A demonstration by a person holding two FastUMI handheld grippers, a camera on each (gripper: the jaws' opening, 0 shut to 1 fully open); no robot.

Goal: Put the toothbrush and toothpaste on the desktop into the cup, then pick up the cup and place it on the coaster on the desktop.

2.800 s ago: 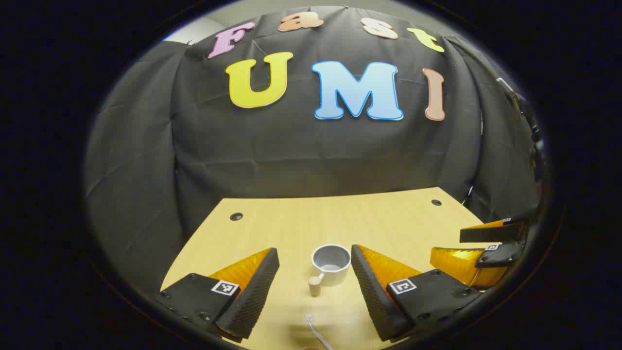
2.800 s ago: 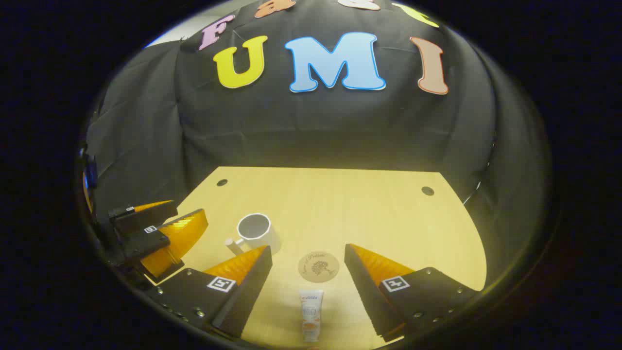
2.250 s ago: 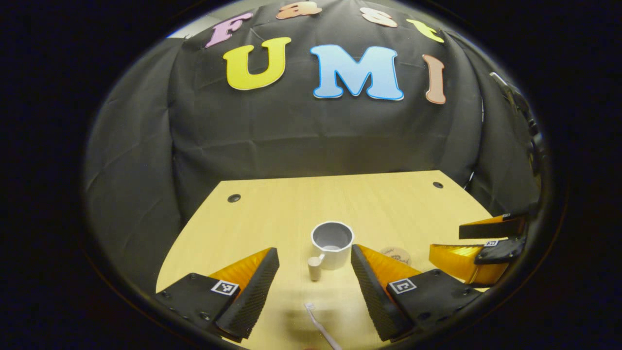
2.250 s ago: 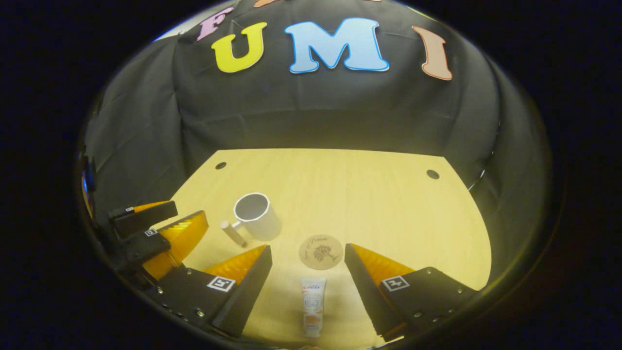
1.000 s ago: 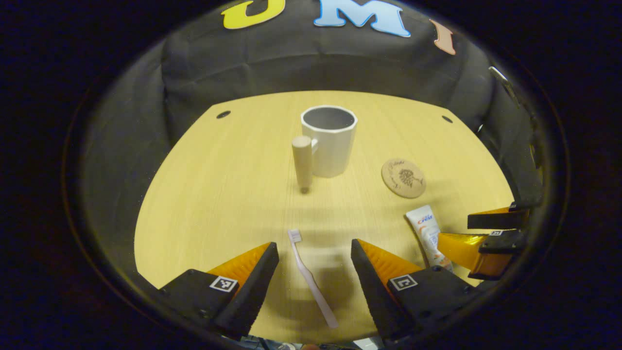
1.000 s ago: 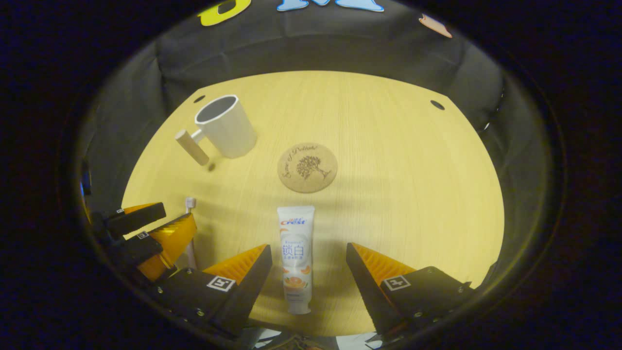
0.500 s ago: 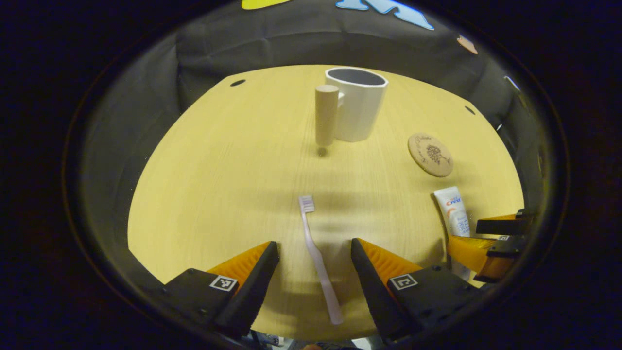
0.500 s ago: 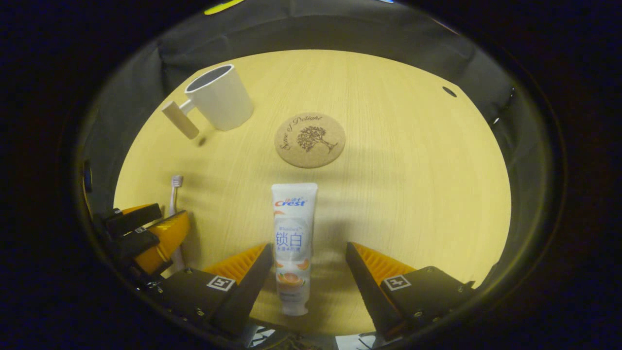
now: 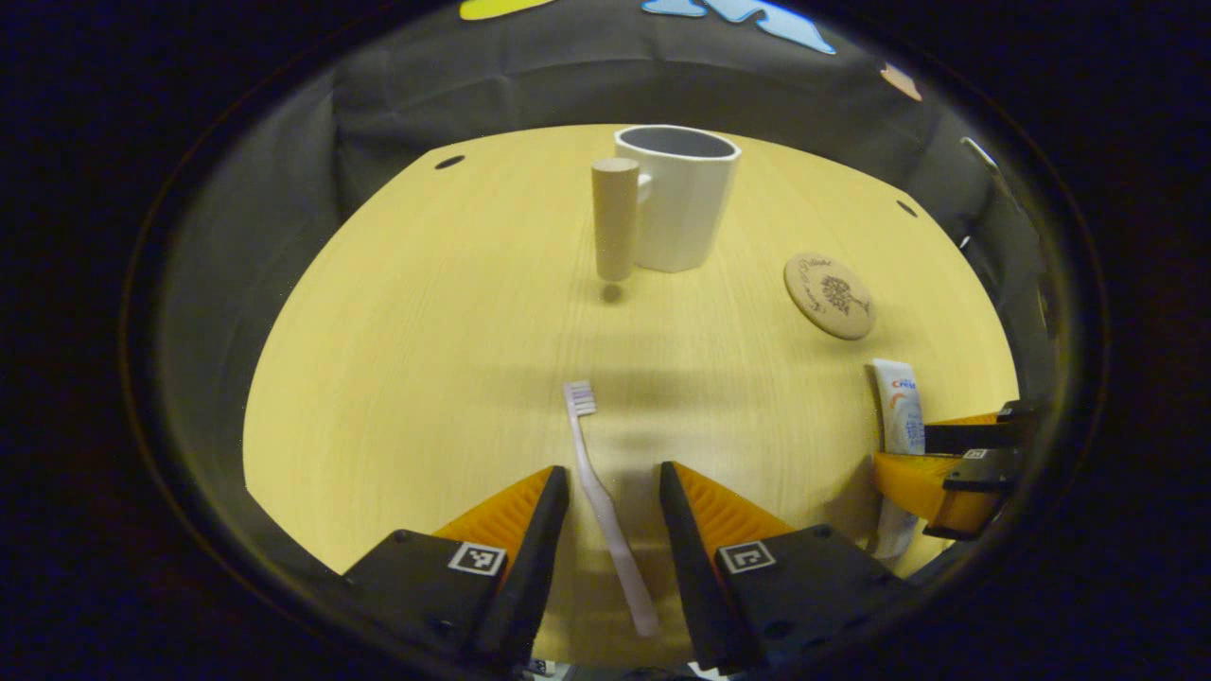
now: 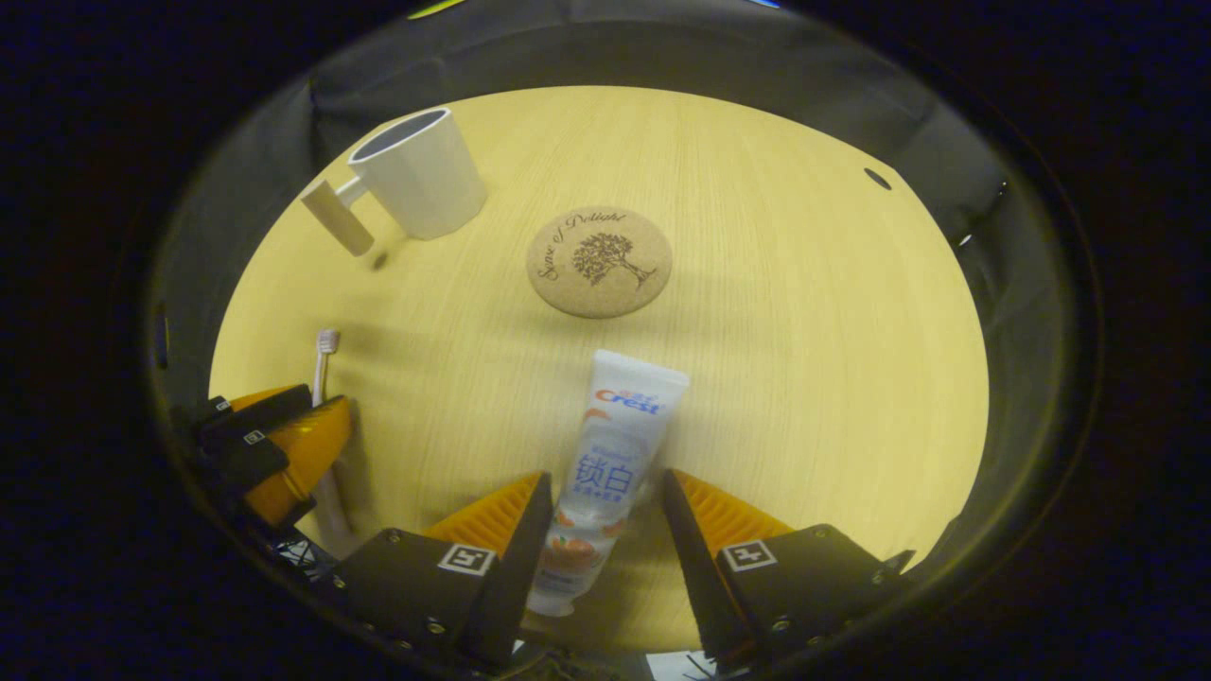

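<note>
Toothbrush (image 9: 605, 511) and toothpaste (image 10: 605, 473) lie flat on the desk (image 9: 426, 331), each between partly closed fingers not yet gripping; the thin brush handle could slip as the left gripper (image 9: 613, 492) closes.

Coaster (image 10: 599, 261) lies between cup (image 10: 416, 170) and toothpaste (image 10: 605, 473).

The surface (image 10: 804, 312) is pale matt wood grain, the coaster (image 10: 599, 261) rough cork, the cup (image 10: 421, 175) smooth white with a wooden handle (image 10: 337, 218), the toothpaste (image 10: 605, 463) glossy plastic
</note>
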